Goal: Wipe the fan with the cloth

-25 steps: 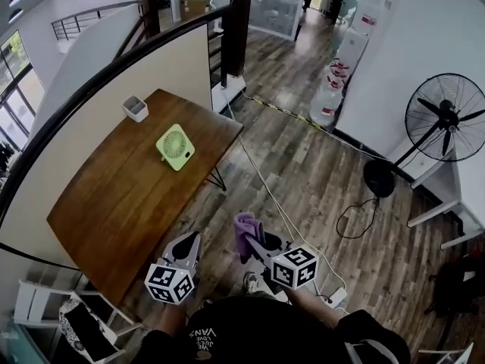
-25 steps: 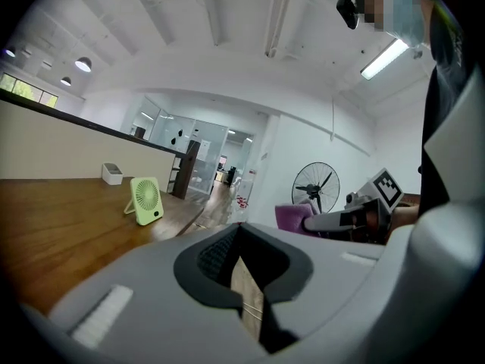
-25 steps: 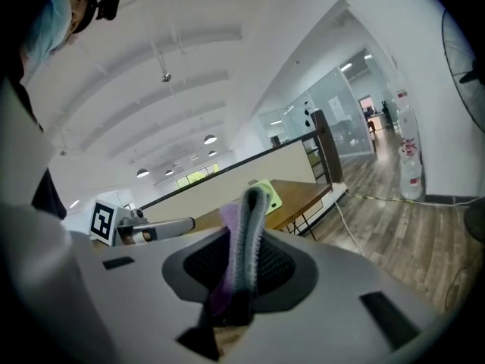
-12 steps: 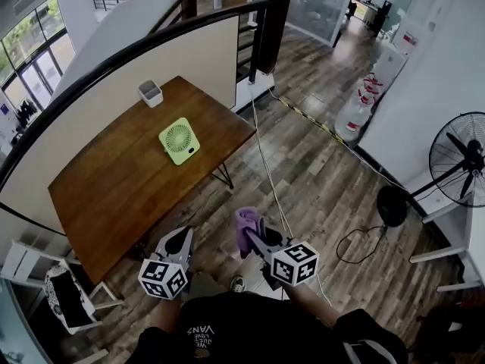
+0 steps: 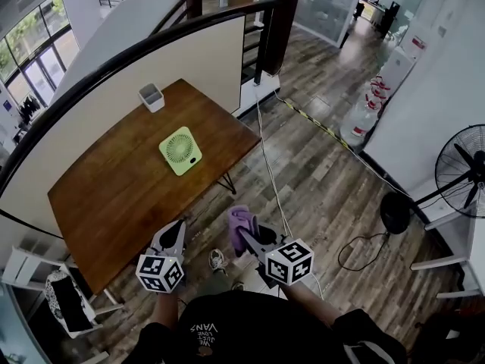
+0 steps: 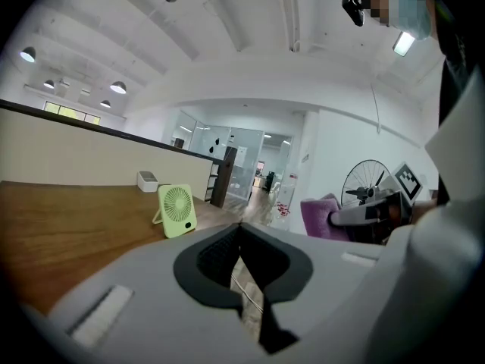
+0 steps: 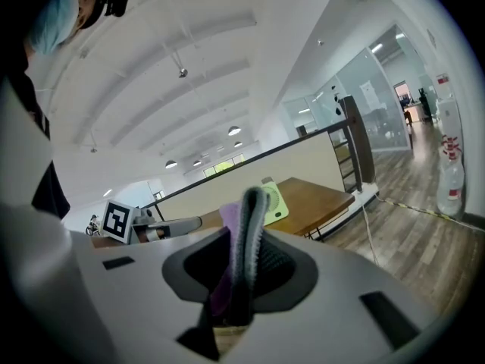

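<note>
A small green fan (image 5: 180, 150) stands upright on the wooden table (image 5: 114, 196); it also shows in the left gripper view (image 6: 176, 211) and, partly hidden by the cloth, in the right gripper view (image 7: 274, 201). My right gripper (image 5: 246, 237) is shut on a purple cloth (image 5: 240, 224), which sticks up between its jaws (image 7: 246, 218). My left gripper (image 5: 176, 230) is shut and holds nothing (image 6: 241, 237). Both grippers hang over the floor just off the table's near corner, well short of the fan.
A white box (image 5: 152, 97) sits at the table's far end by the partition wall. A cable (image 5: 269, 173) runs along the floor past the table. A big standing fan (image 5: 466, 169) and water bottles (image 5: 364, 123) are to the right. A chair (image 5: 45, 287) stands at lower left.
Both grippers have been carried forward toward the table's near corner, and the view has swung so the table sits closer. The cloth stays gripped in the right gripper.
</note>
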{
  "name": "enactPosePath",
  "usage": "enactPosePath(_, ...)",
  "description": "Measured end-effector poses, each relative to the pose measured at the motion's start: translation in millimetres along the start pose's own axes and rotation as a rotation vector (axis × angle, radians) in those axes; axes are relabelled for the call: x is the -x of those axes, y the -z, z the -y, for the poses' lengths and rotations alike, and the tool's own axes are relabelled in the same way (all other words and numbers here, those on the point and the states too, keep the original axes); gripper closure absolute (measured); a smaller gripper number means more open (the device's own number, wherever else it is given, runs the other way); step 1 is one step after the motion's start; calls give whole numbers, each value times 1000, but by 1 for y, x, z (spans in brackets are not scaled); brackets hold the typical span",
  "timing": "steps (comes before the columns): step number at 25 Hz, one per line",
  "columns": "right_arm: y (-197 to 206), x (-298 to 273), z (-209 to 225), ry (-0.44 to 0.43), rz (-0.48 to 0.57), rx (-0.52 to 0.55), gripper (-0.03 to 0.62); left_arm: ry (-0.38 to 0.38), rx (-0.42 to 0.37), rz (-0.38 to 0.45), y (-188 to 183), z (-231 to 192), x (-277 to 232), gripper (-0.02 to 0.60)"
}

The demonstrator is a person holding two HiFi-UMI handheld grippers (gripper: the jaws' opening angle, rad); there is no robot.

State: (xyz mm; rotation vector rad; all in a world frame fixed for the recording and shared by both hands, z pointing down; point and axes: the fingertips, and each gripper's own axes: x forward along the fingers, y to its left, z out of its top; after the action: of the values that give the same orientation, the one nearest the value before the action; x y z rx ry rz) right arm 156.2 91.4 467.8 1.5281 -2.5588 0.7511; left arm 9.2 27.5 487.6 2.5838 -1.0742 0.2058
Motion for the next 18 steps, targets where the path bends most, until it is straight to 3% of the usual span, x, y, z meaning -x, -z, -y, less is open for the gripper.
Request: enactPosePath(18, -41, -134, 30, 10, -75, 47, 510, 42, 64, -47, -16, -113, -87, 568)
